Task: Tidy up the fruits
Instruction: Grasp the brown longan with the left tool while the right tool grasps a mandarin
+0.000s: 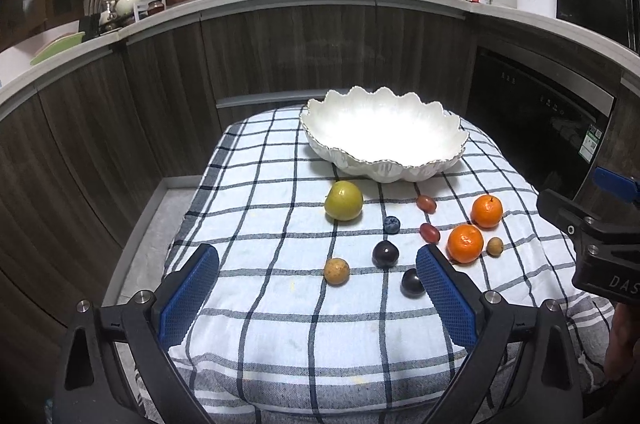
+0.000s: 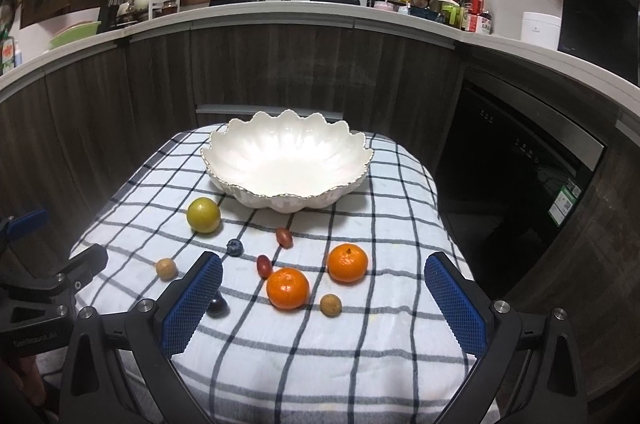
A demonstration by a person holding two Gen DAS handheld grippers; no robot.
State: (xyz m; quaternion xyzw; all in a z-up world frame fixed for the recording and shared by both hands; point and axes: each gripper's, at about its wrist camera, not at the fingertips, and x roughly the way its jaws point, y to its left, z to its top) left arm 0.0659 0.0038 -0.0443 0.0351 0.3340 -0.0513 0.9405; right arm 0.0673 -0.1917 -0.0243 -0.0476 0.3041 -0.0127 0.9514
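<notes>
1. A white scalloped bowl (image 1: 382, 140) with a thin gold rim sits at the far end of a blue-and-white checked cloth (image 1: 280, 336) that covers the bench; nothing lies inside the bowl.
2. All the fruit rests on the cloth on the near side of the bowl, none of it touching the bowl.
3. A yellow-green apple (image 1: 343, 200) lies closest to the bowl, at its left front.
4. A blueberry (image 1: 391, 224) sits just to the near right of the apple, and two reddish grapes lie further right: the far grape (image 1: 425, 203) and the near grape (image 1: 429, 232).
5. Two oranges lie on the right side of the group: the far orange (image 1: 486, 211) and the near orange (image 1: 465, 243), close together but apart.
6. A small tan longan (image 1: 495, 247) sits just beside the near orange on its right; a second, left longan (image 1: 336, 271) lies alone at the left front.
7. Two dark plums lie in the middle front: the far plum (image 1: 385, 253) and the near plum (image 1: 413, 282), the latter just beside the right blue pad of the left gripper.
8. The left gripper (image 1: 318, 280) hovers over the near edge of the cloth, its fingers spread wide and holding nothing.
9. The right gripper (image 2: 324, 288) likewise hovers with fingers wide apart and empty, the oranges showing between them.
</notes>
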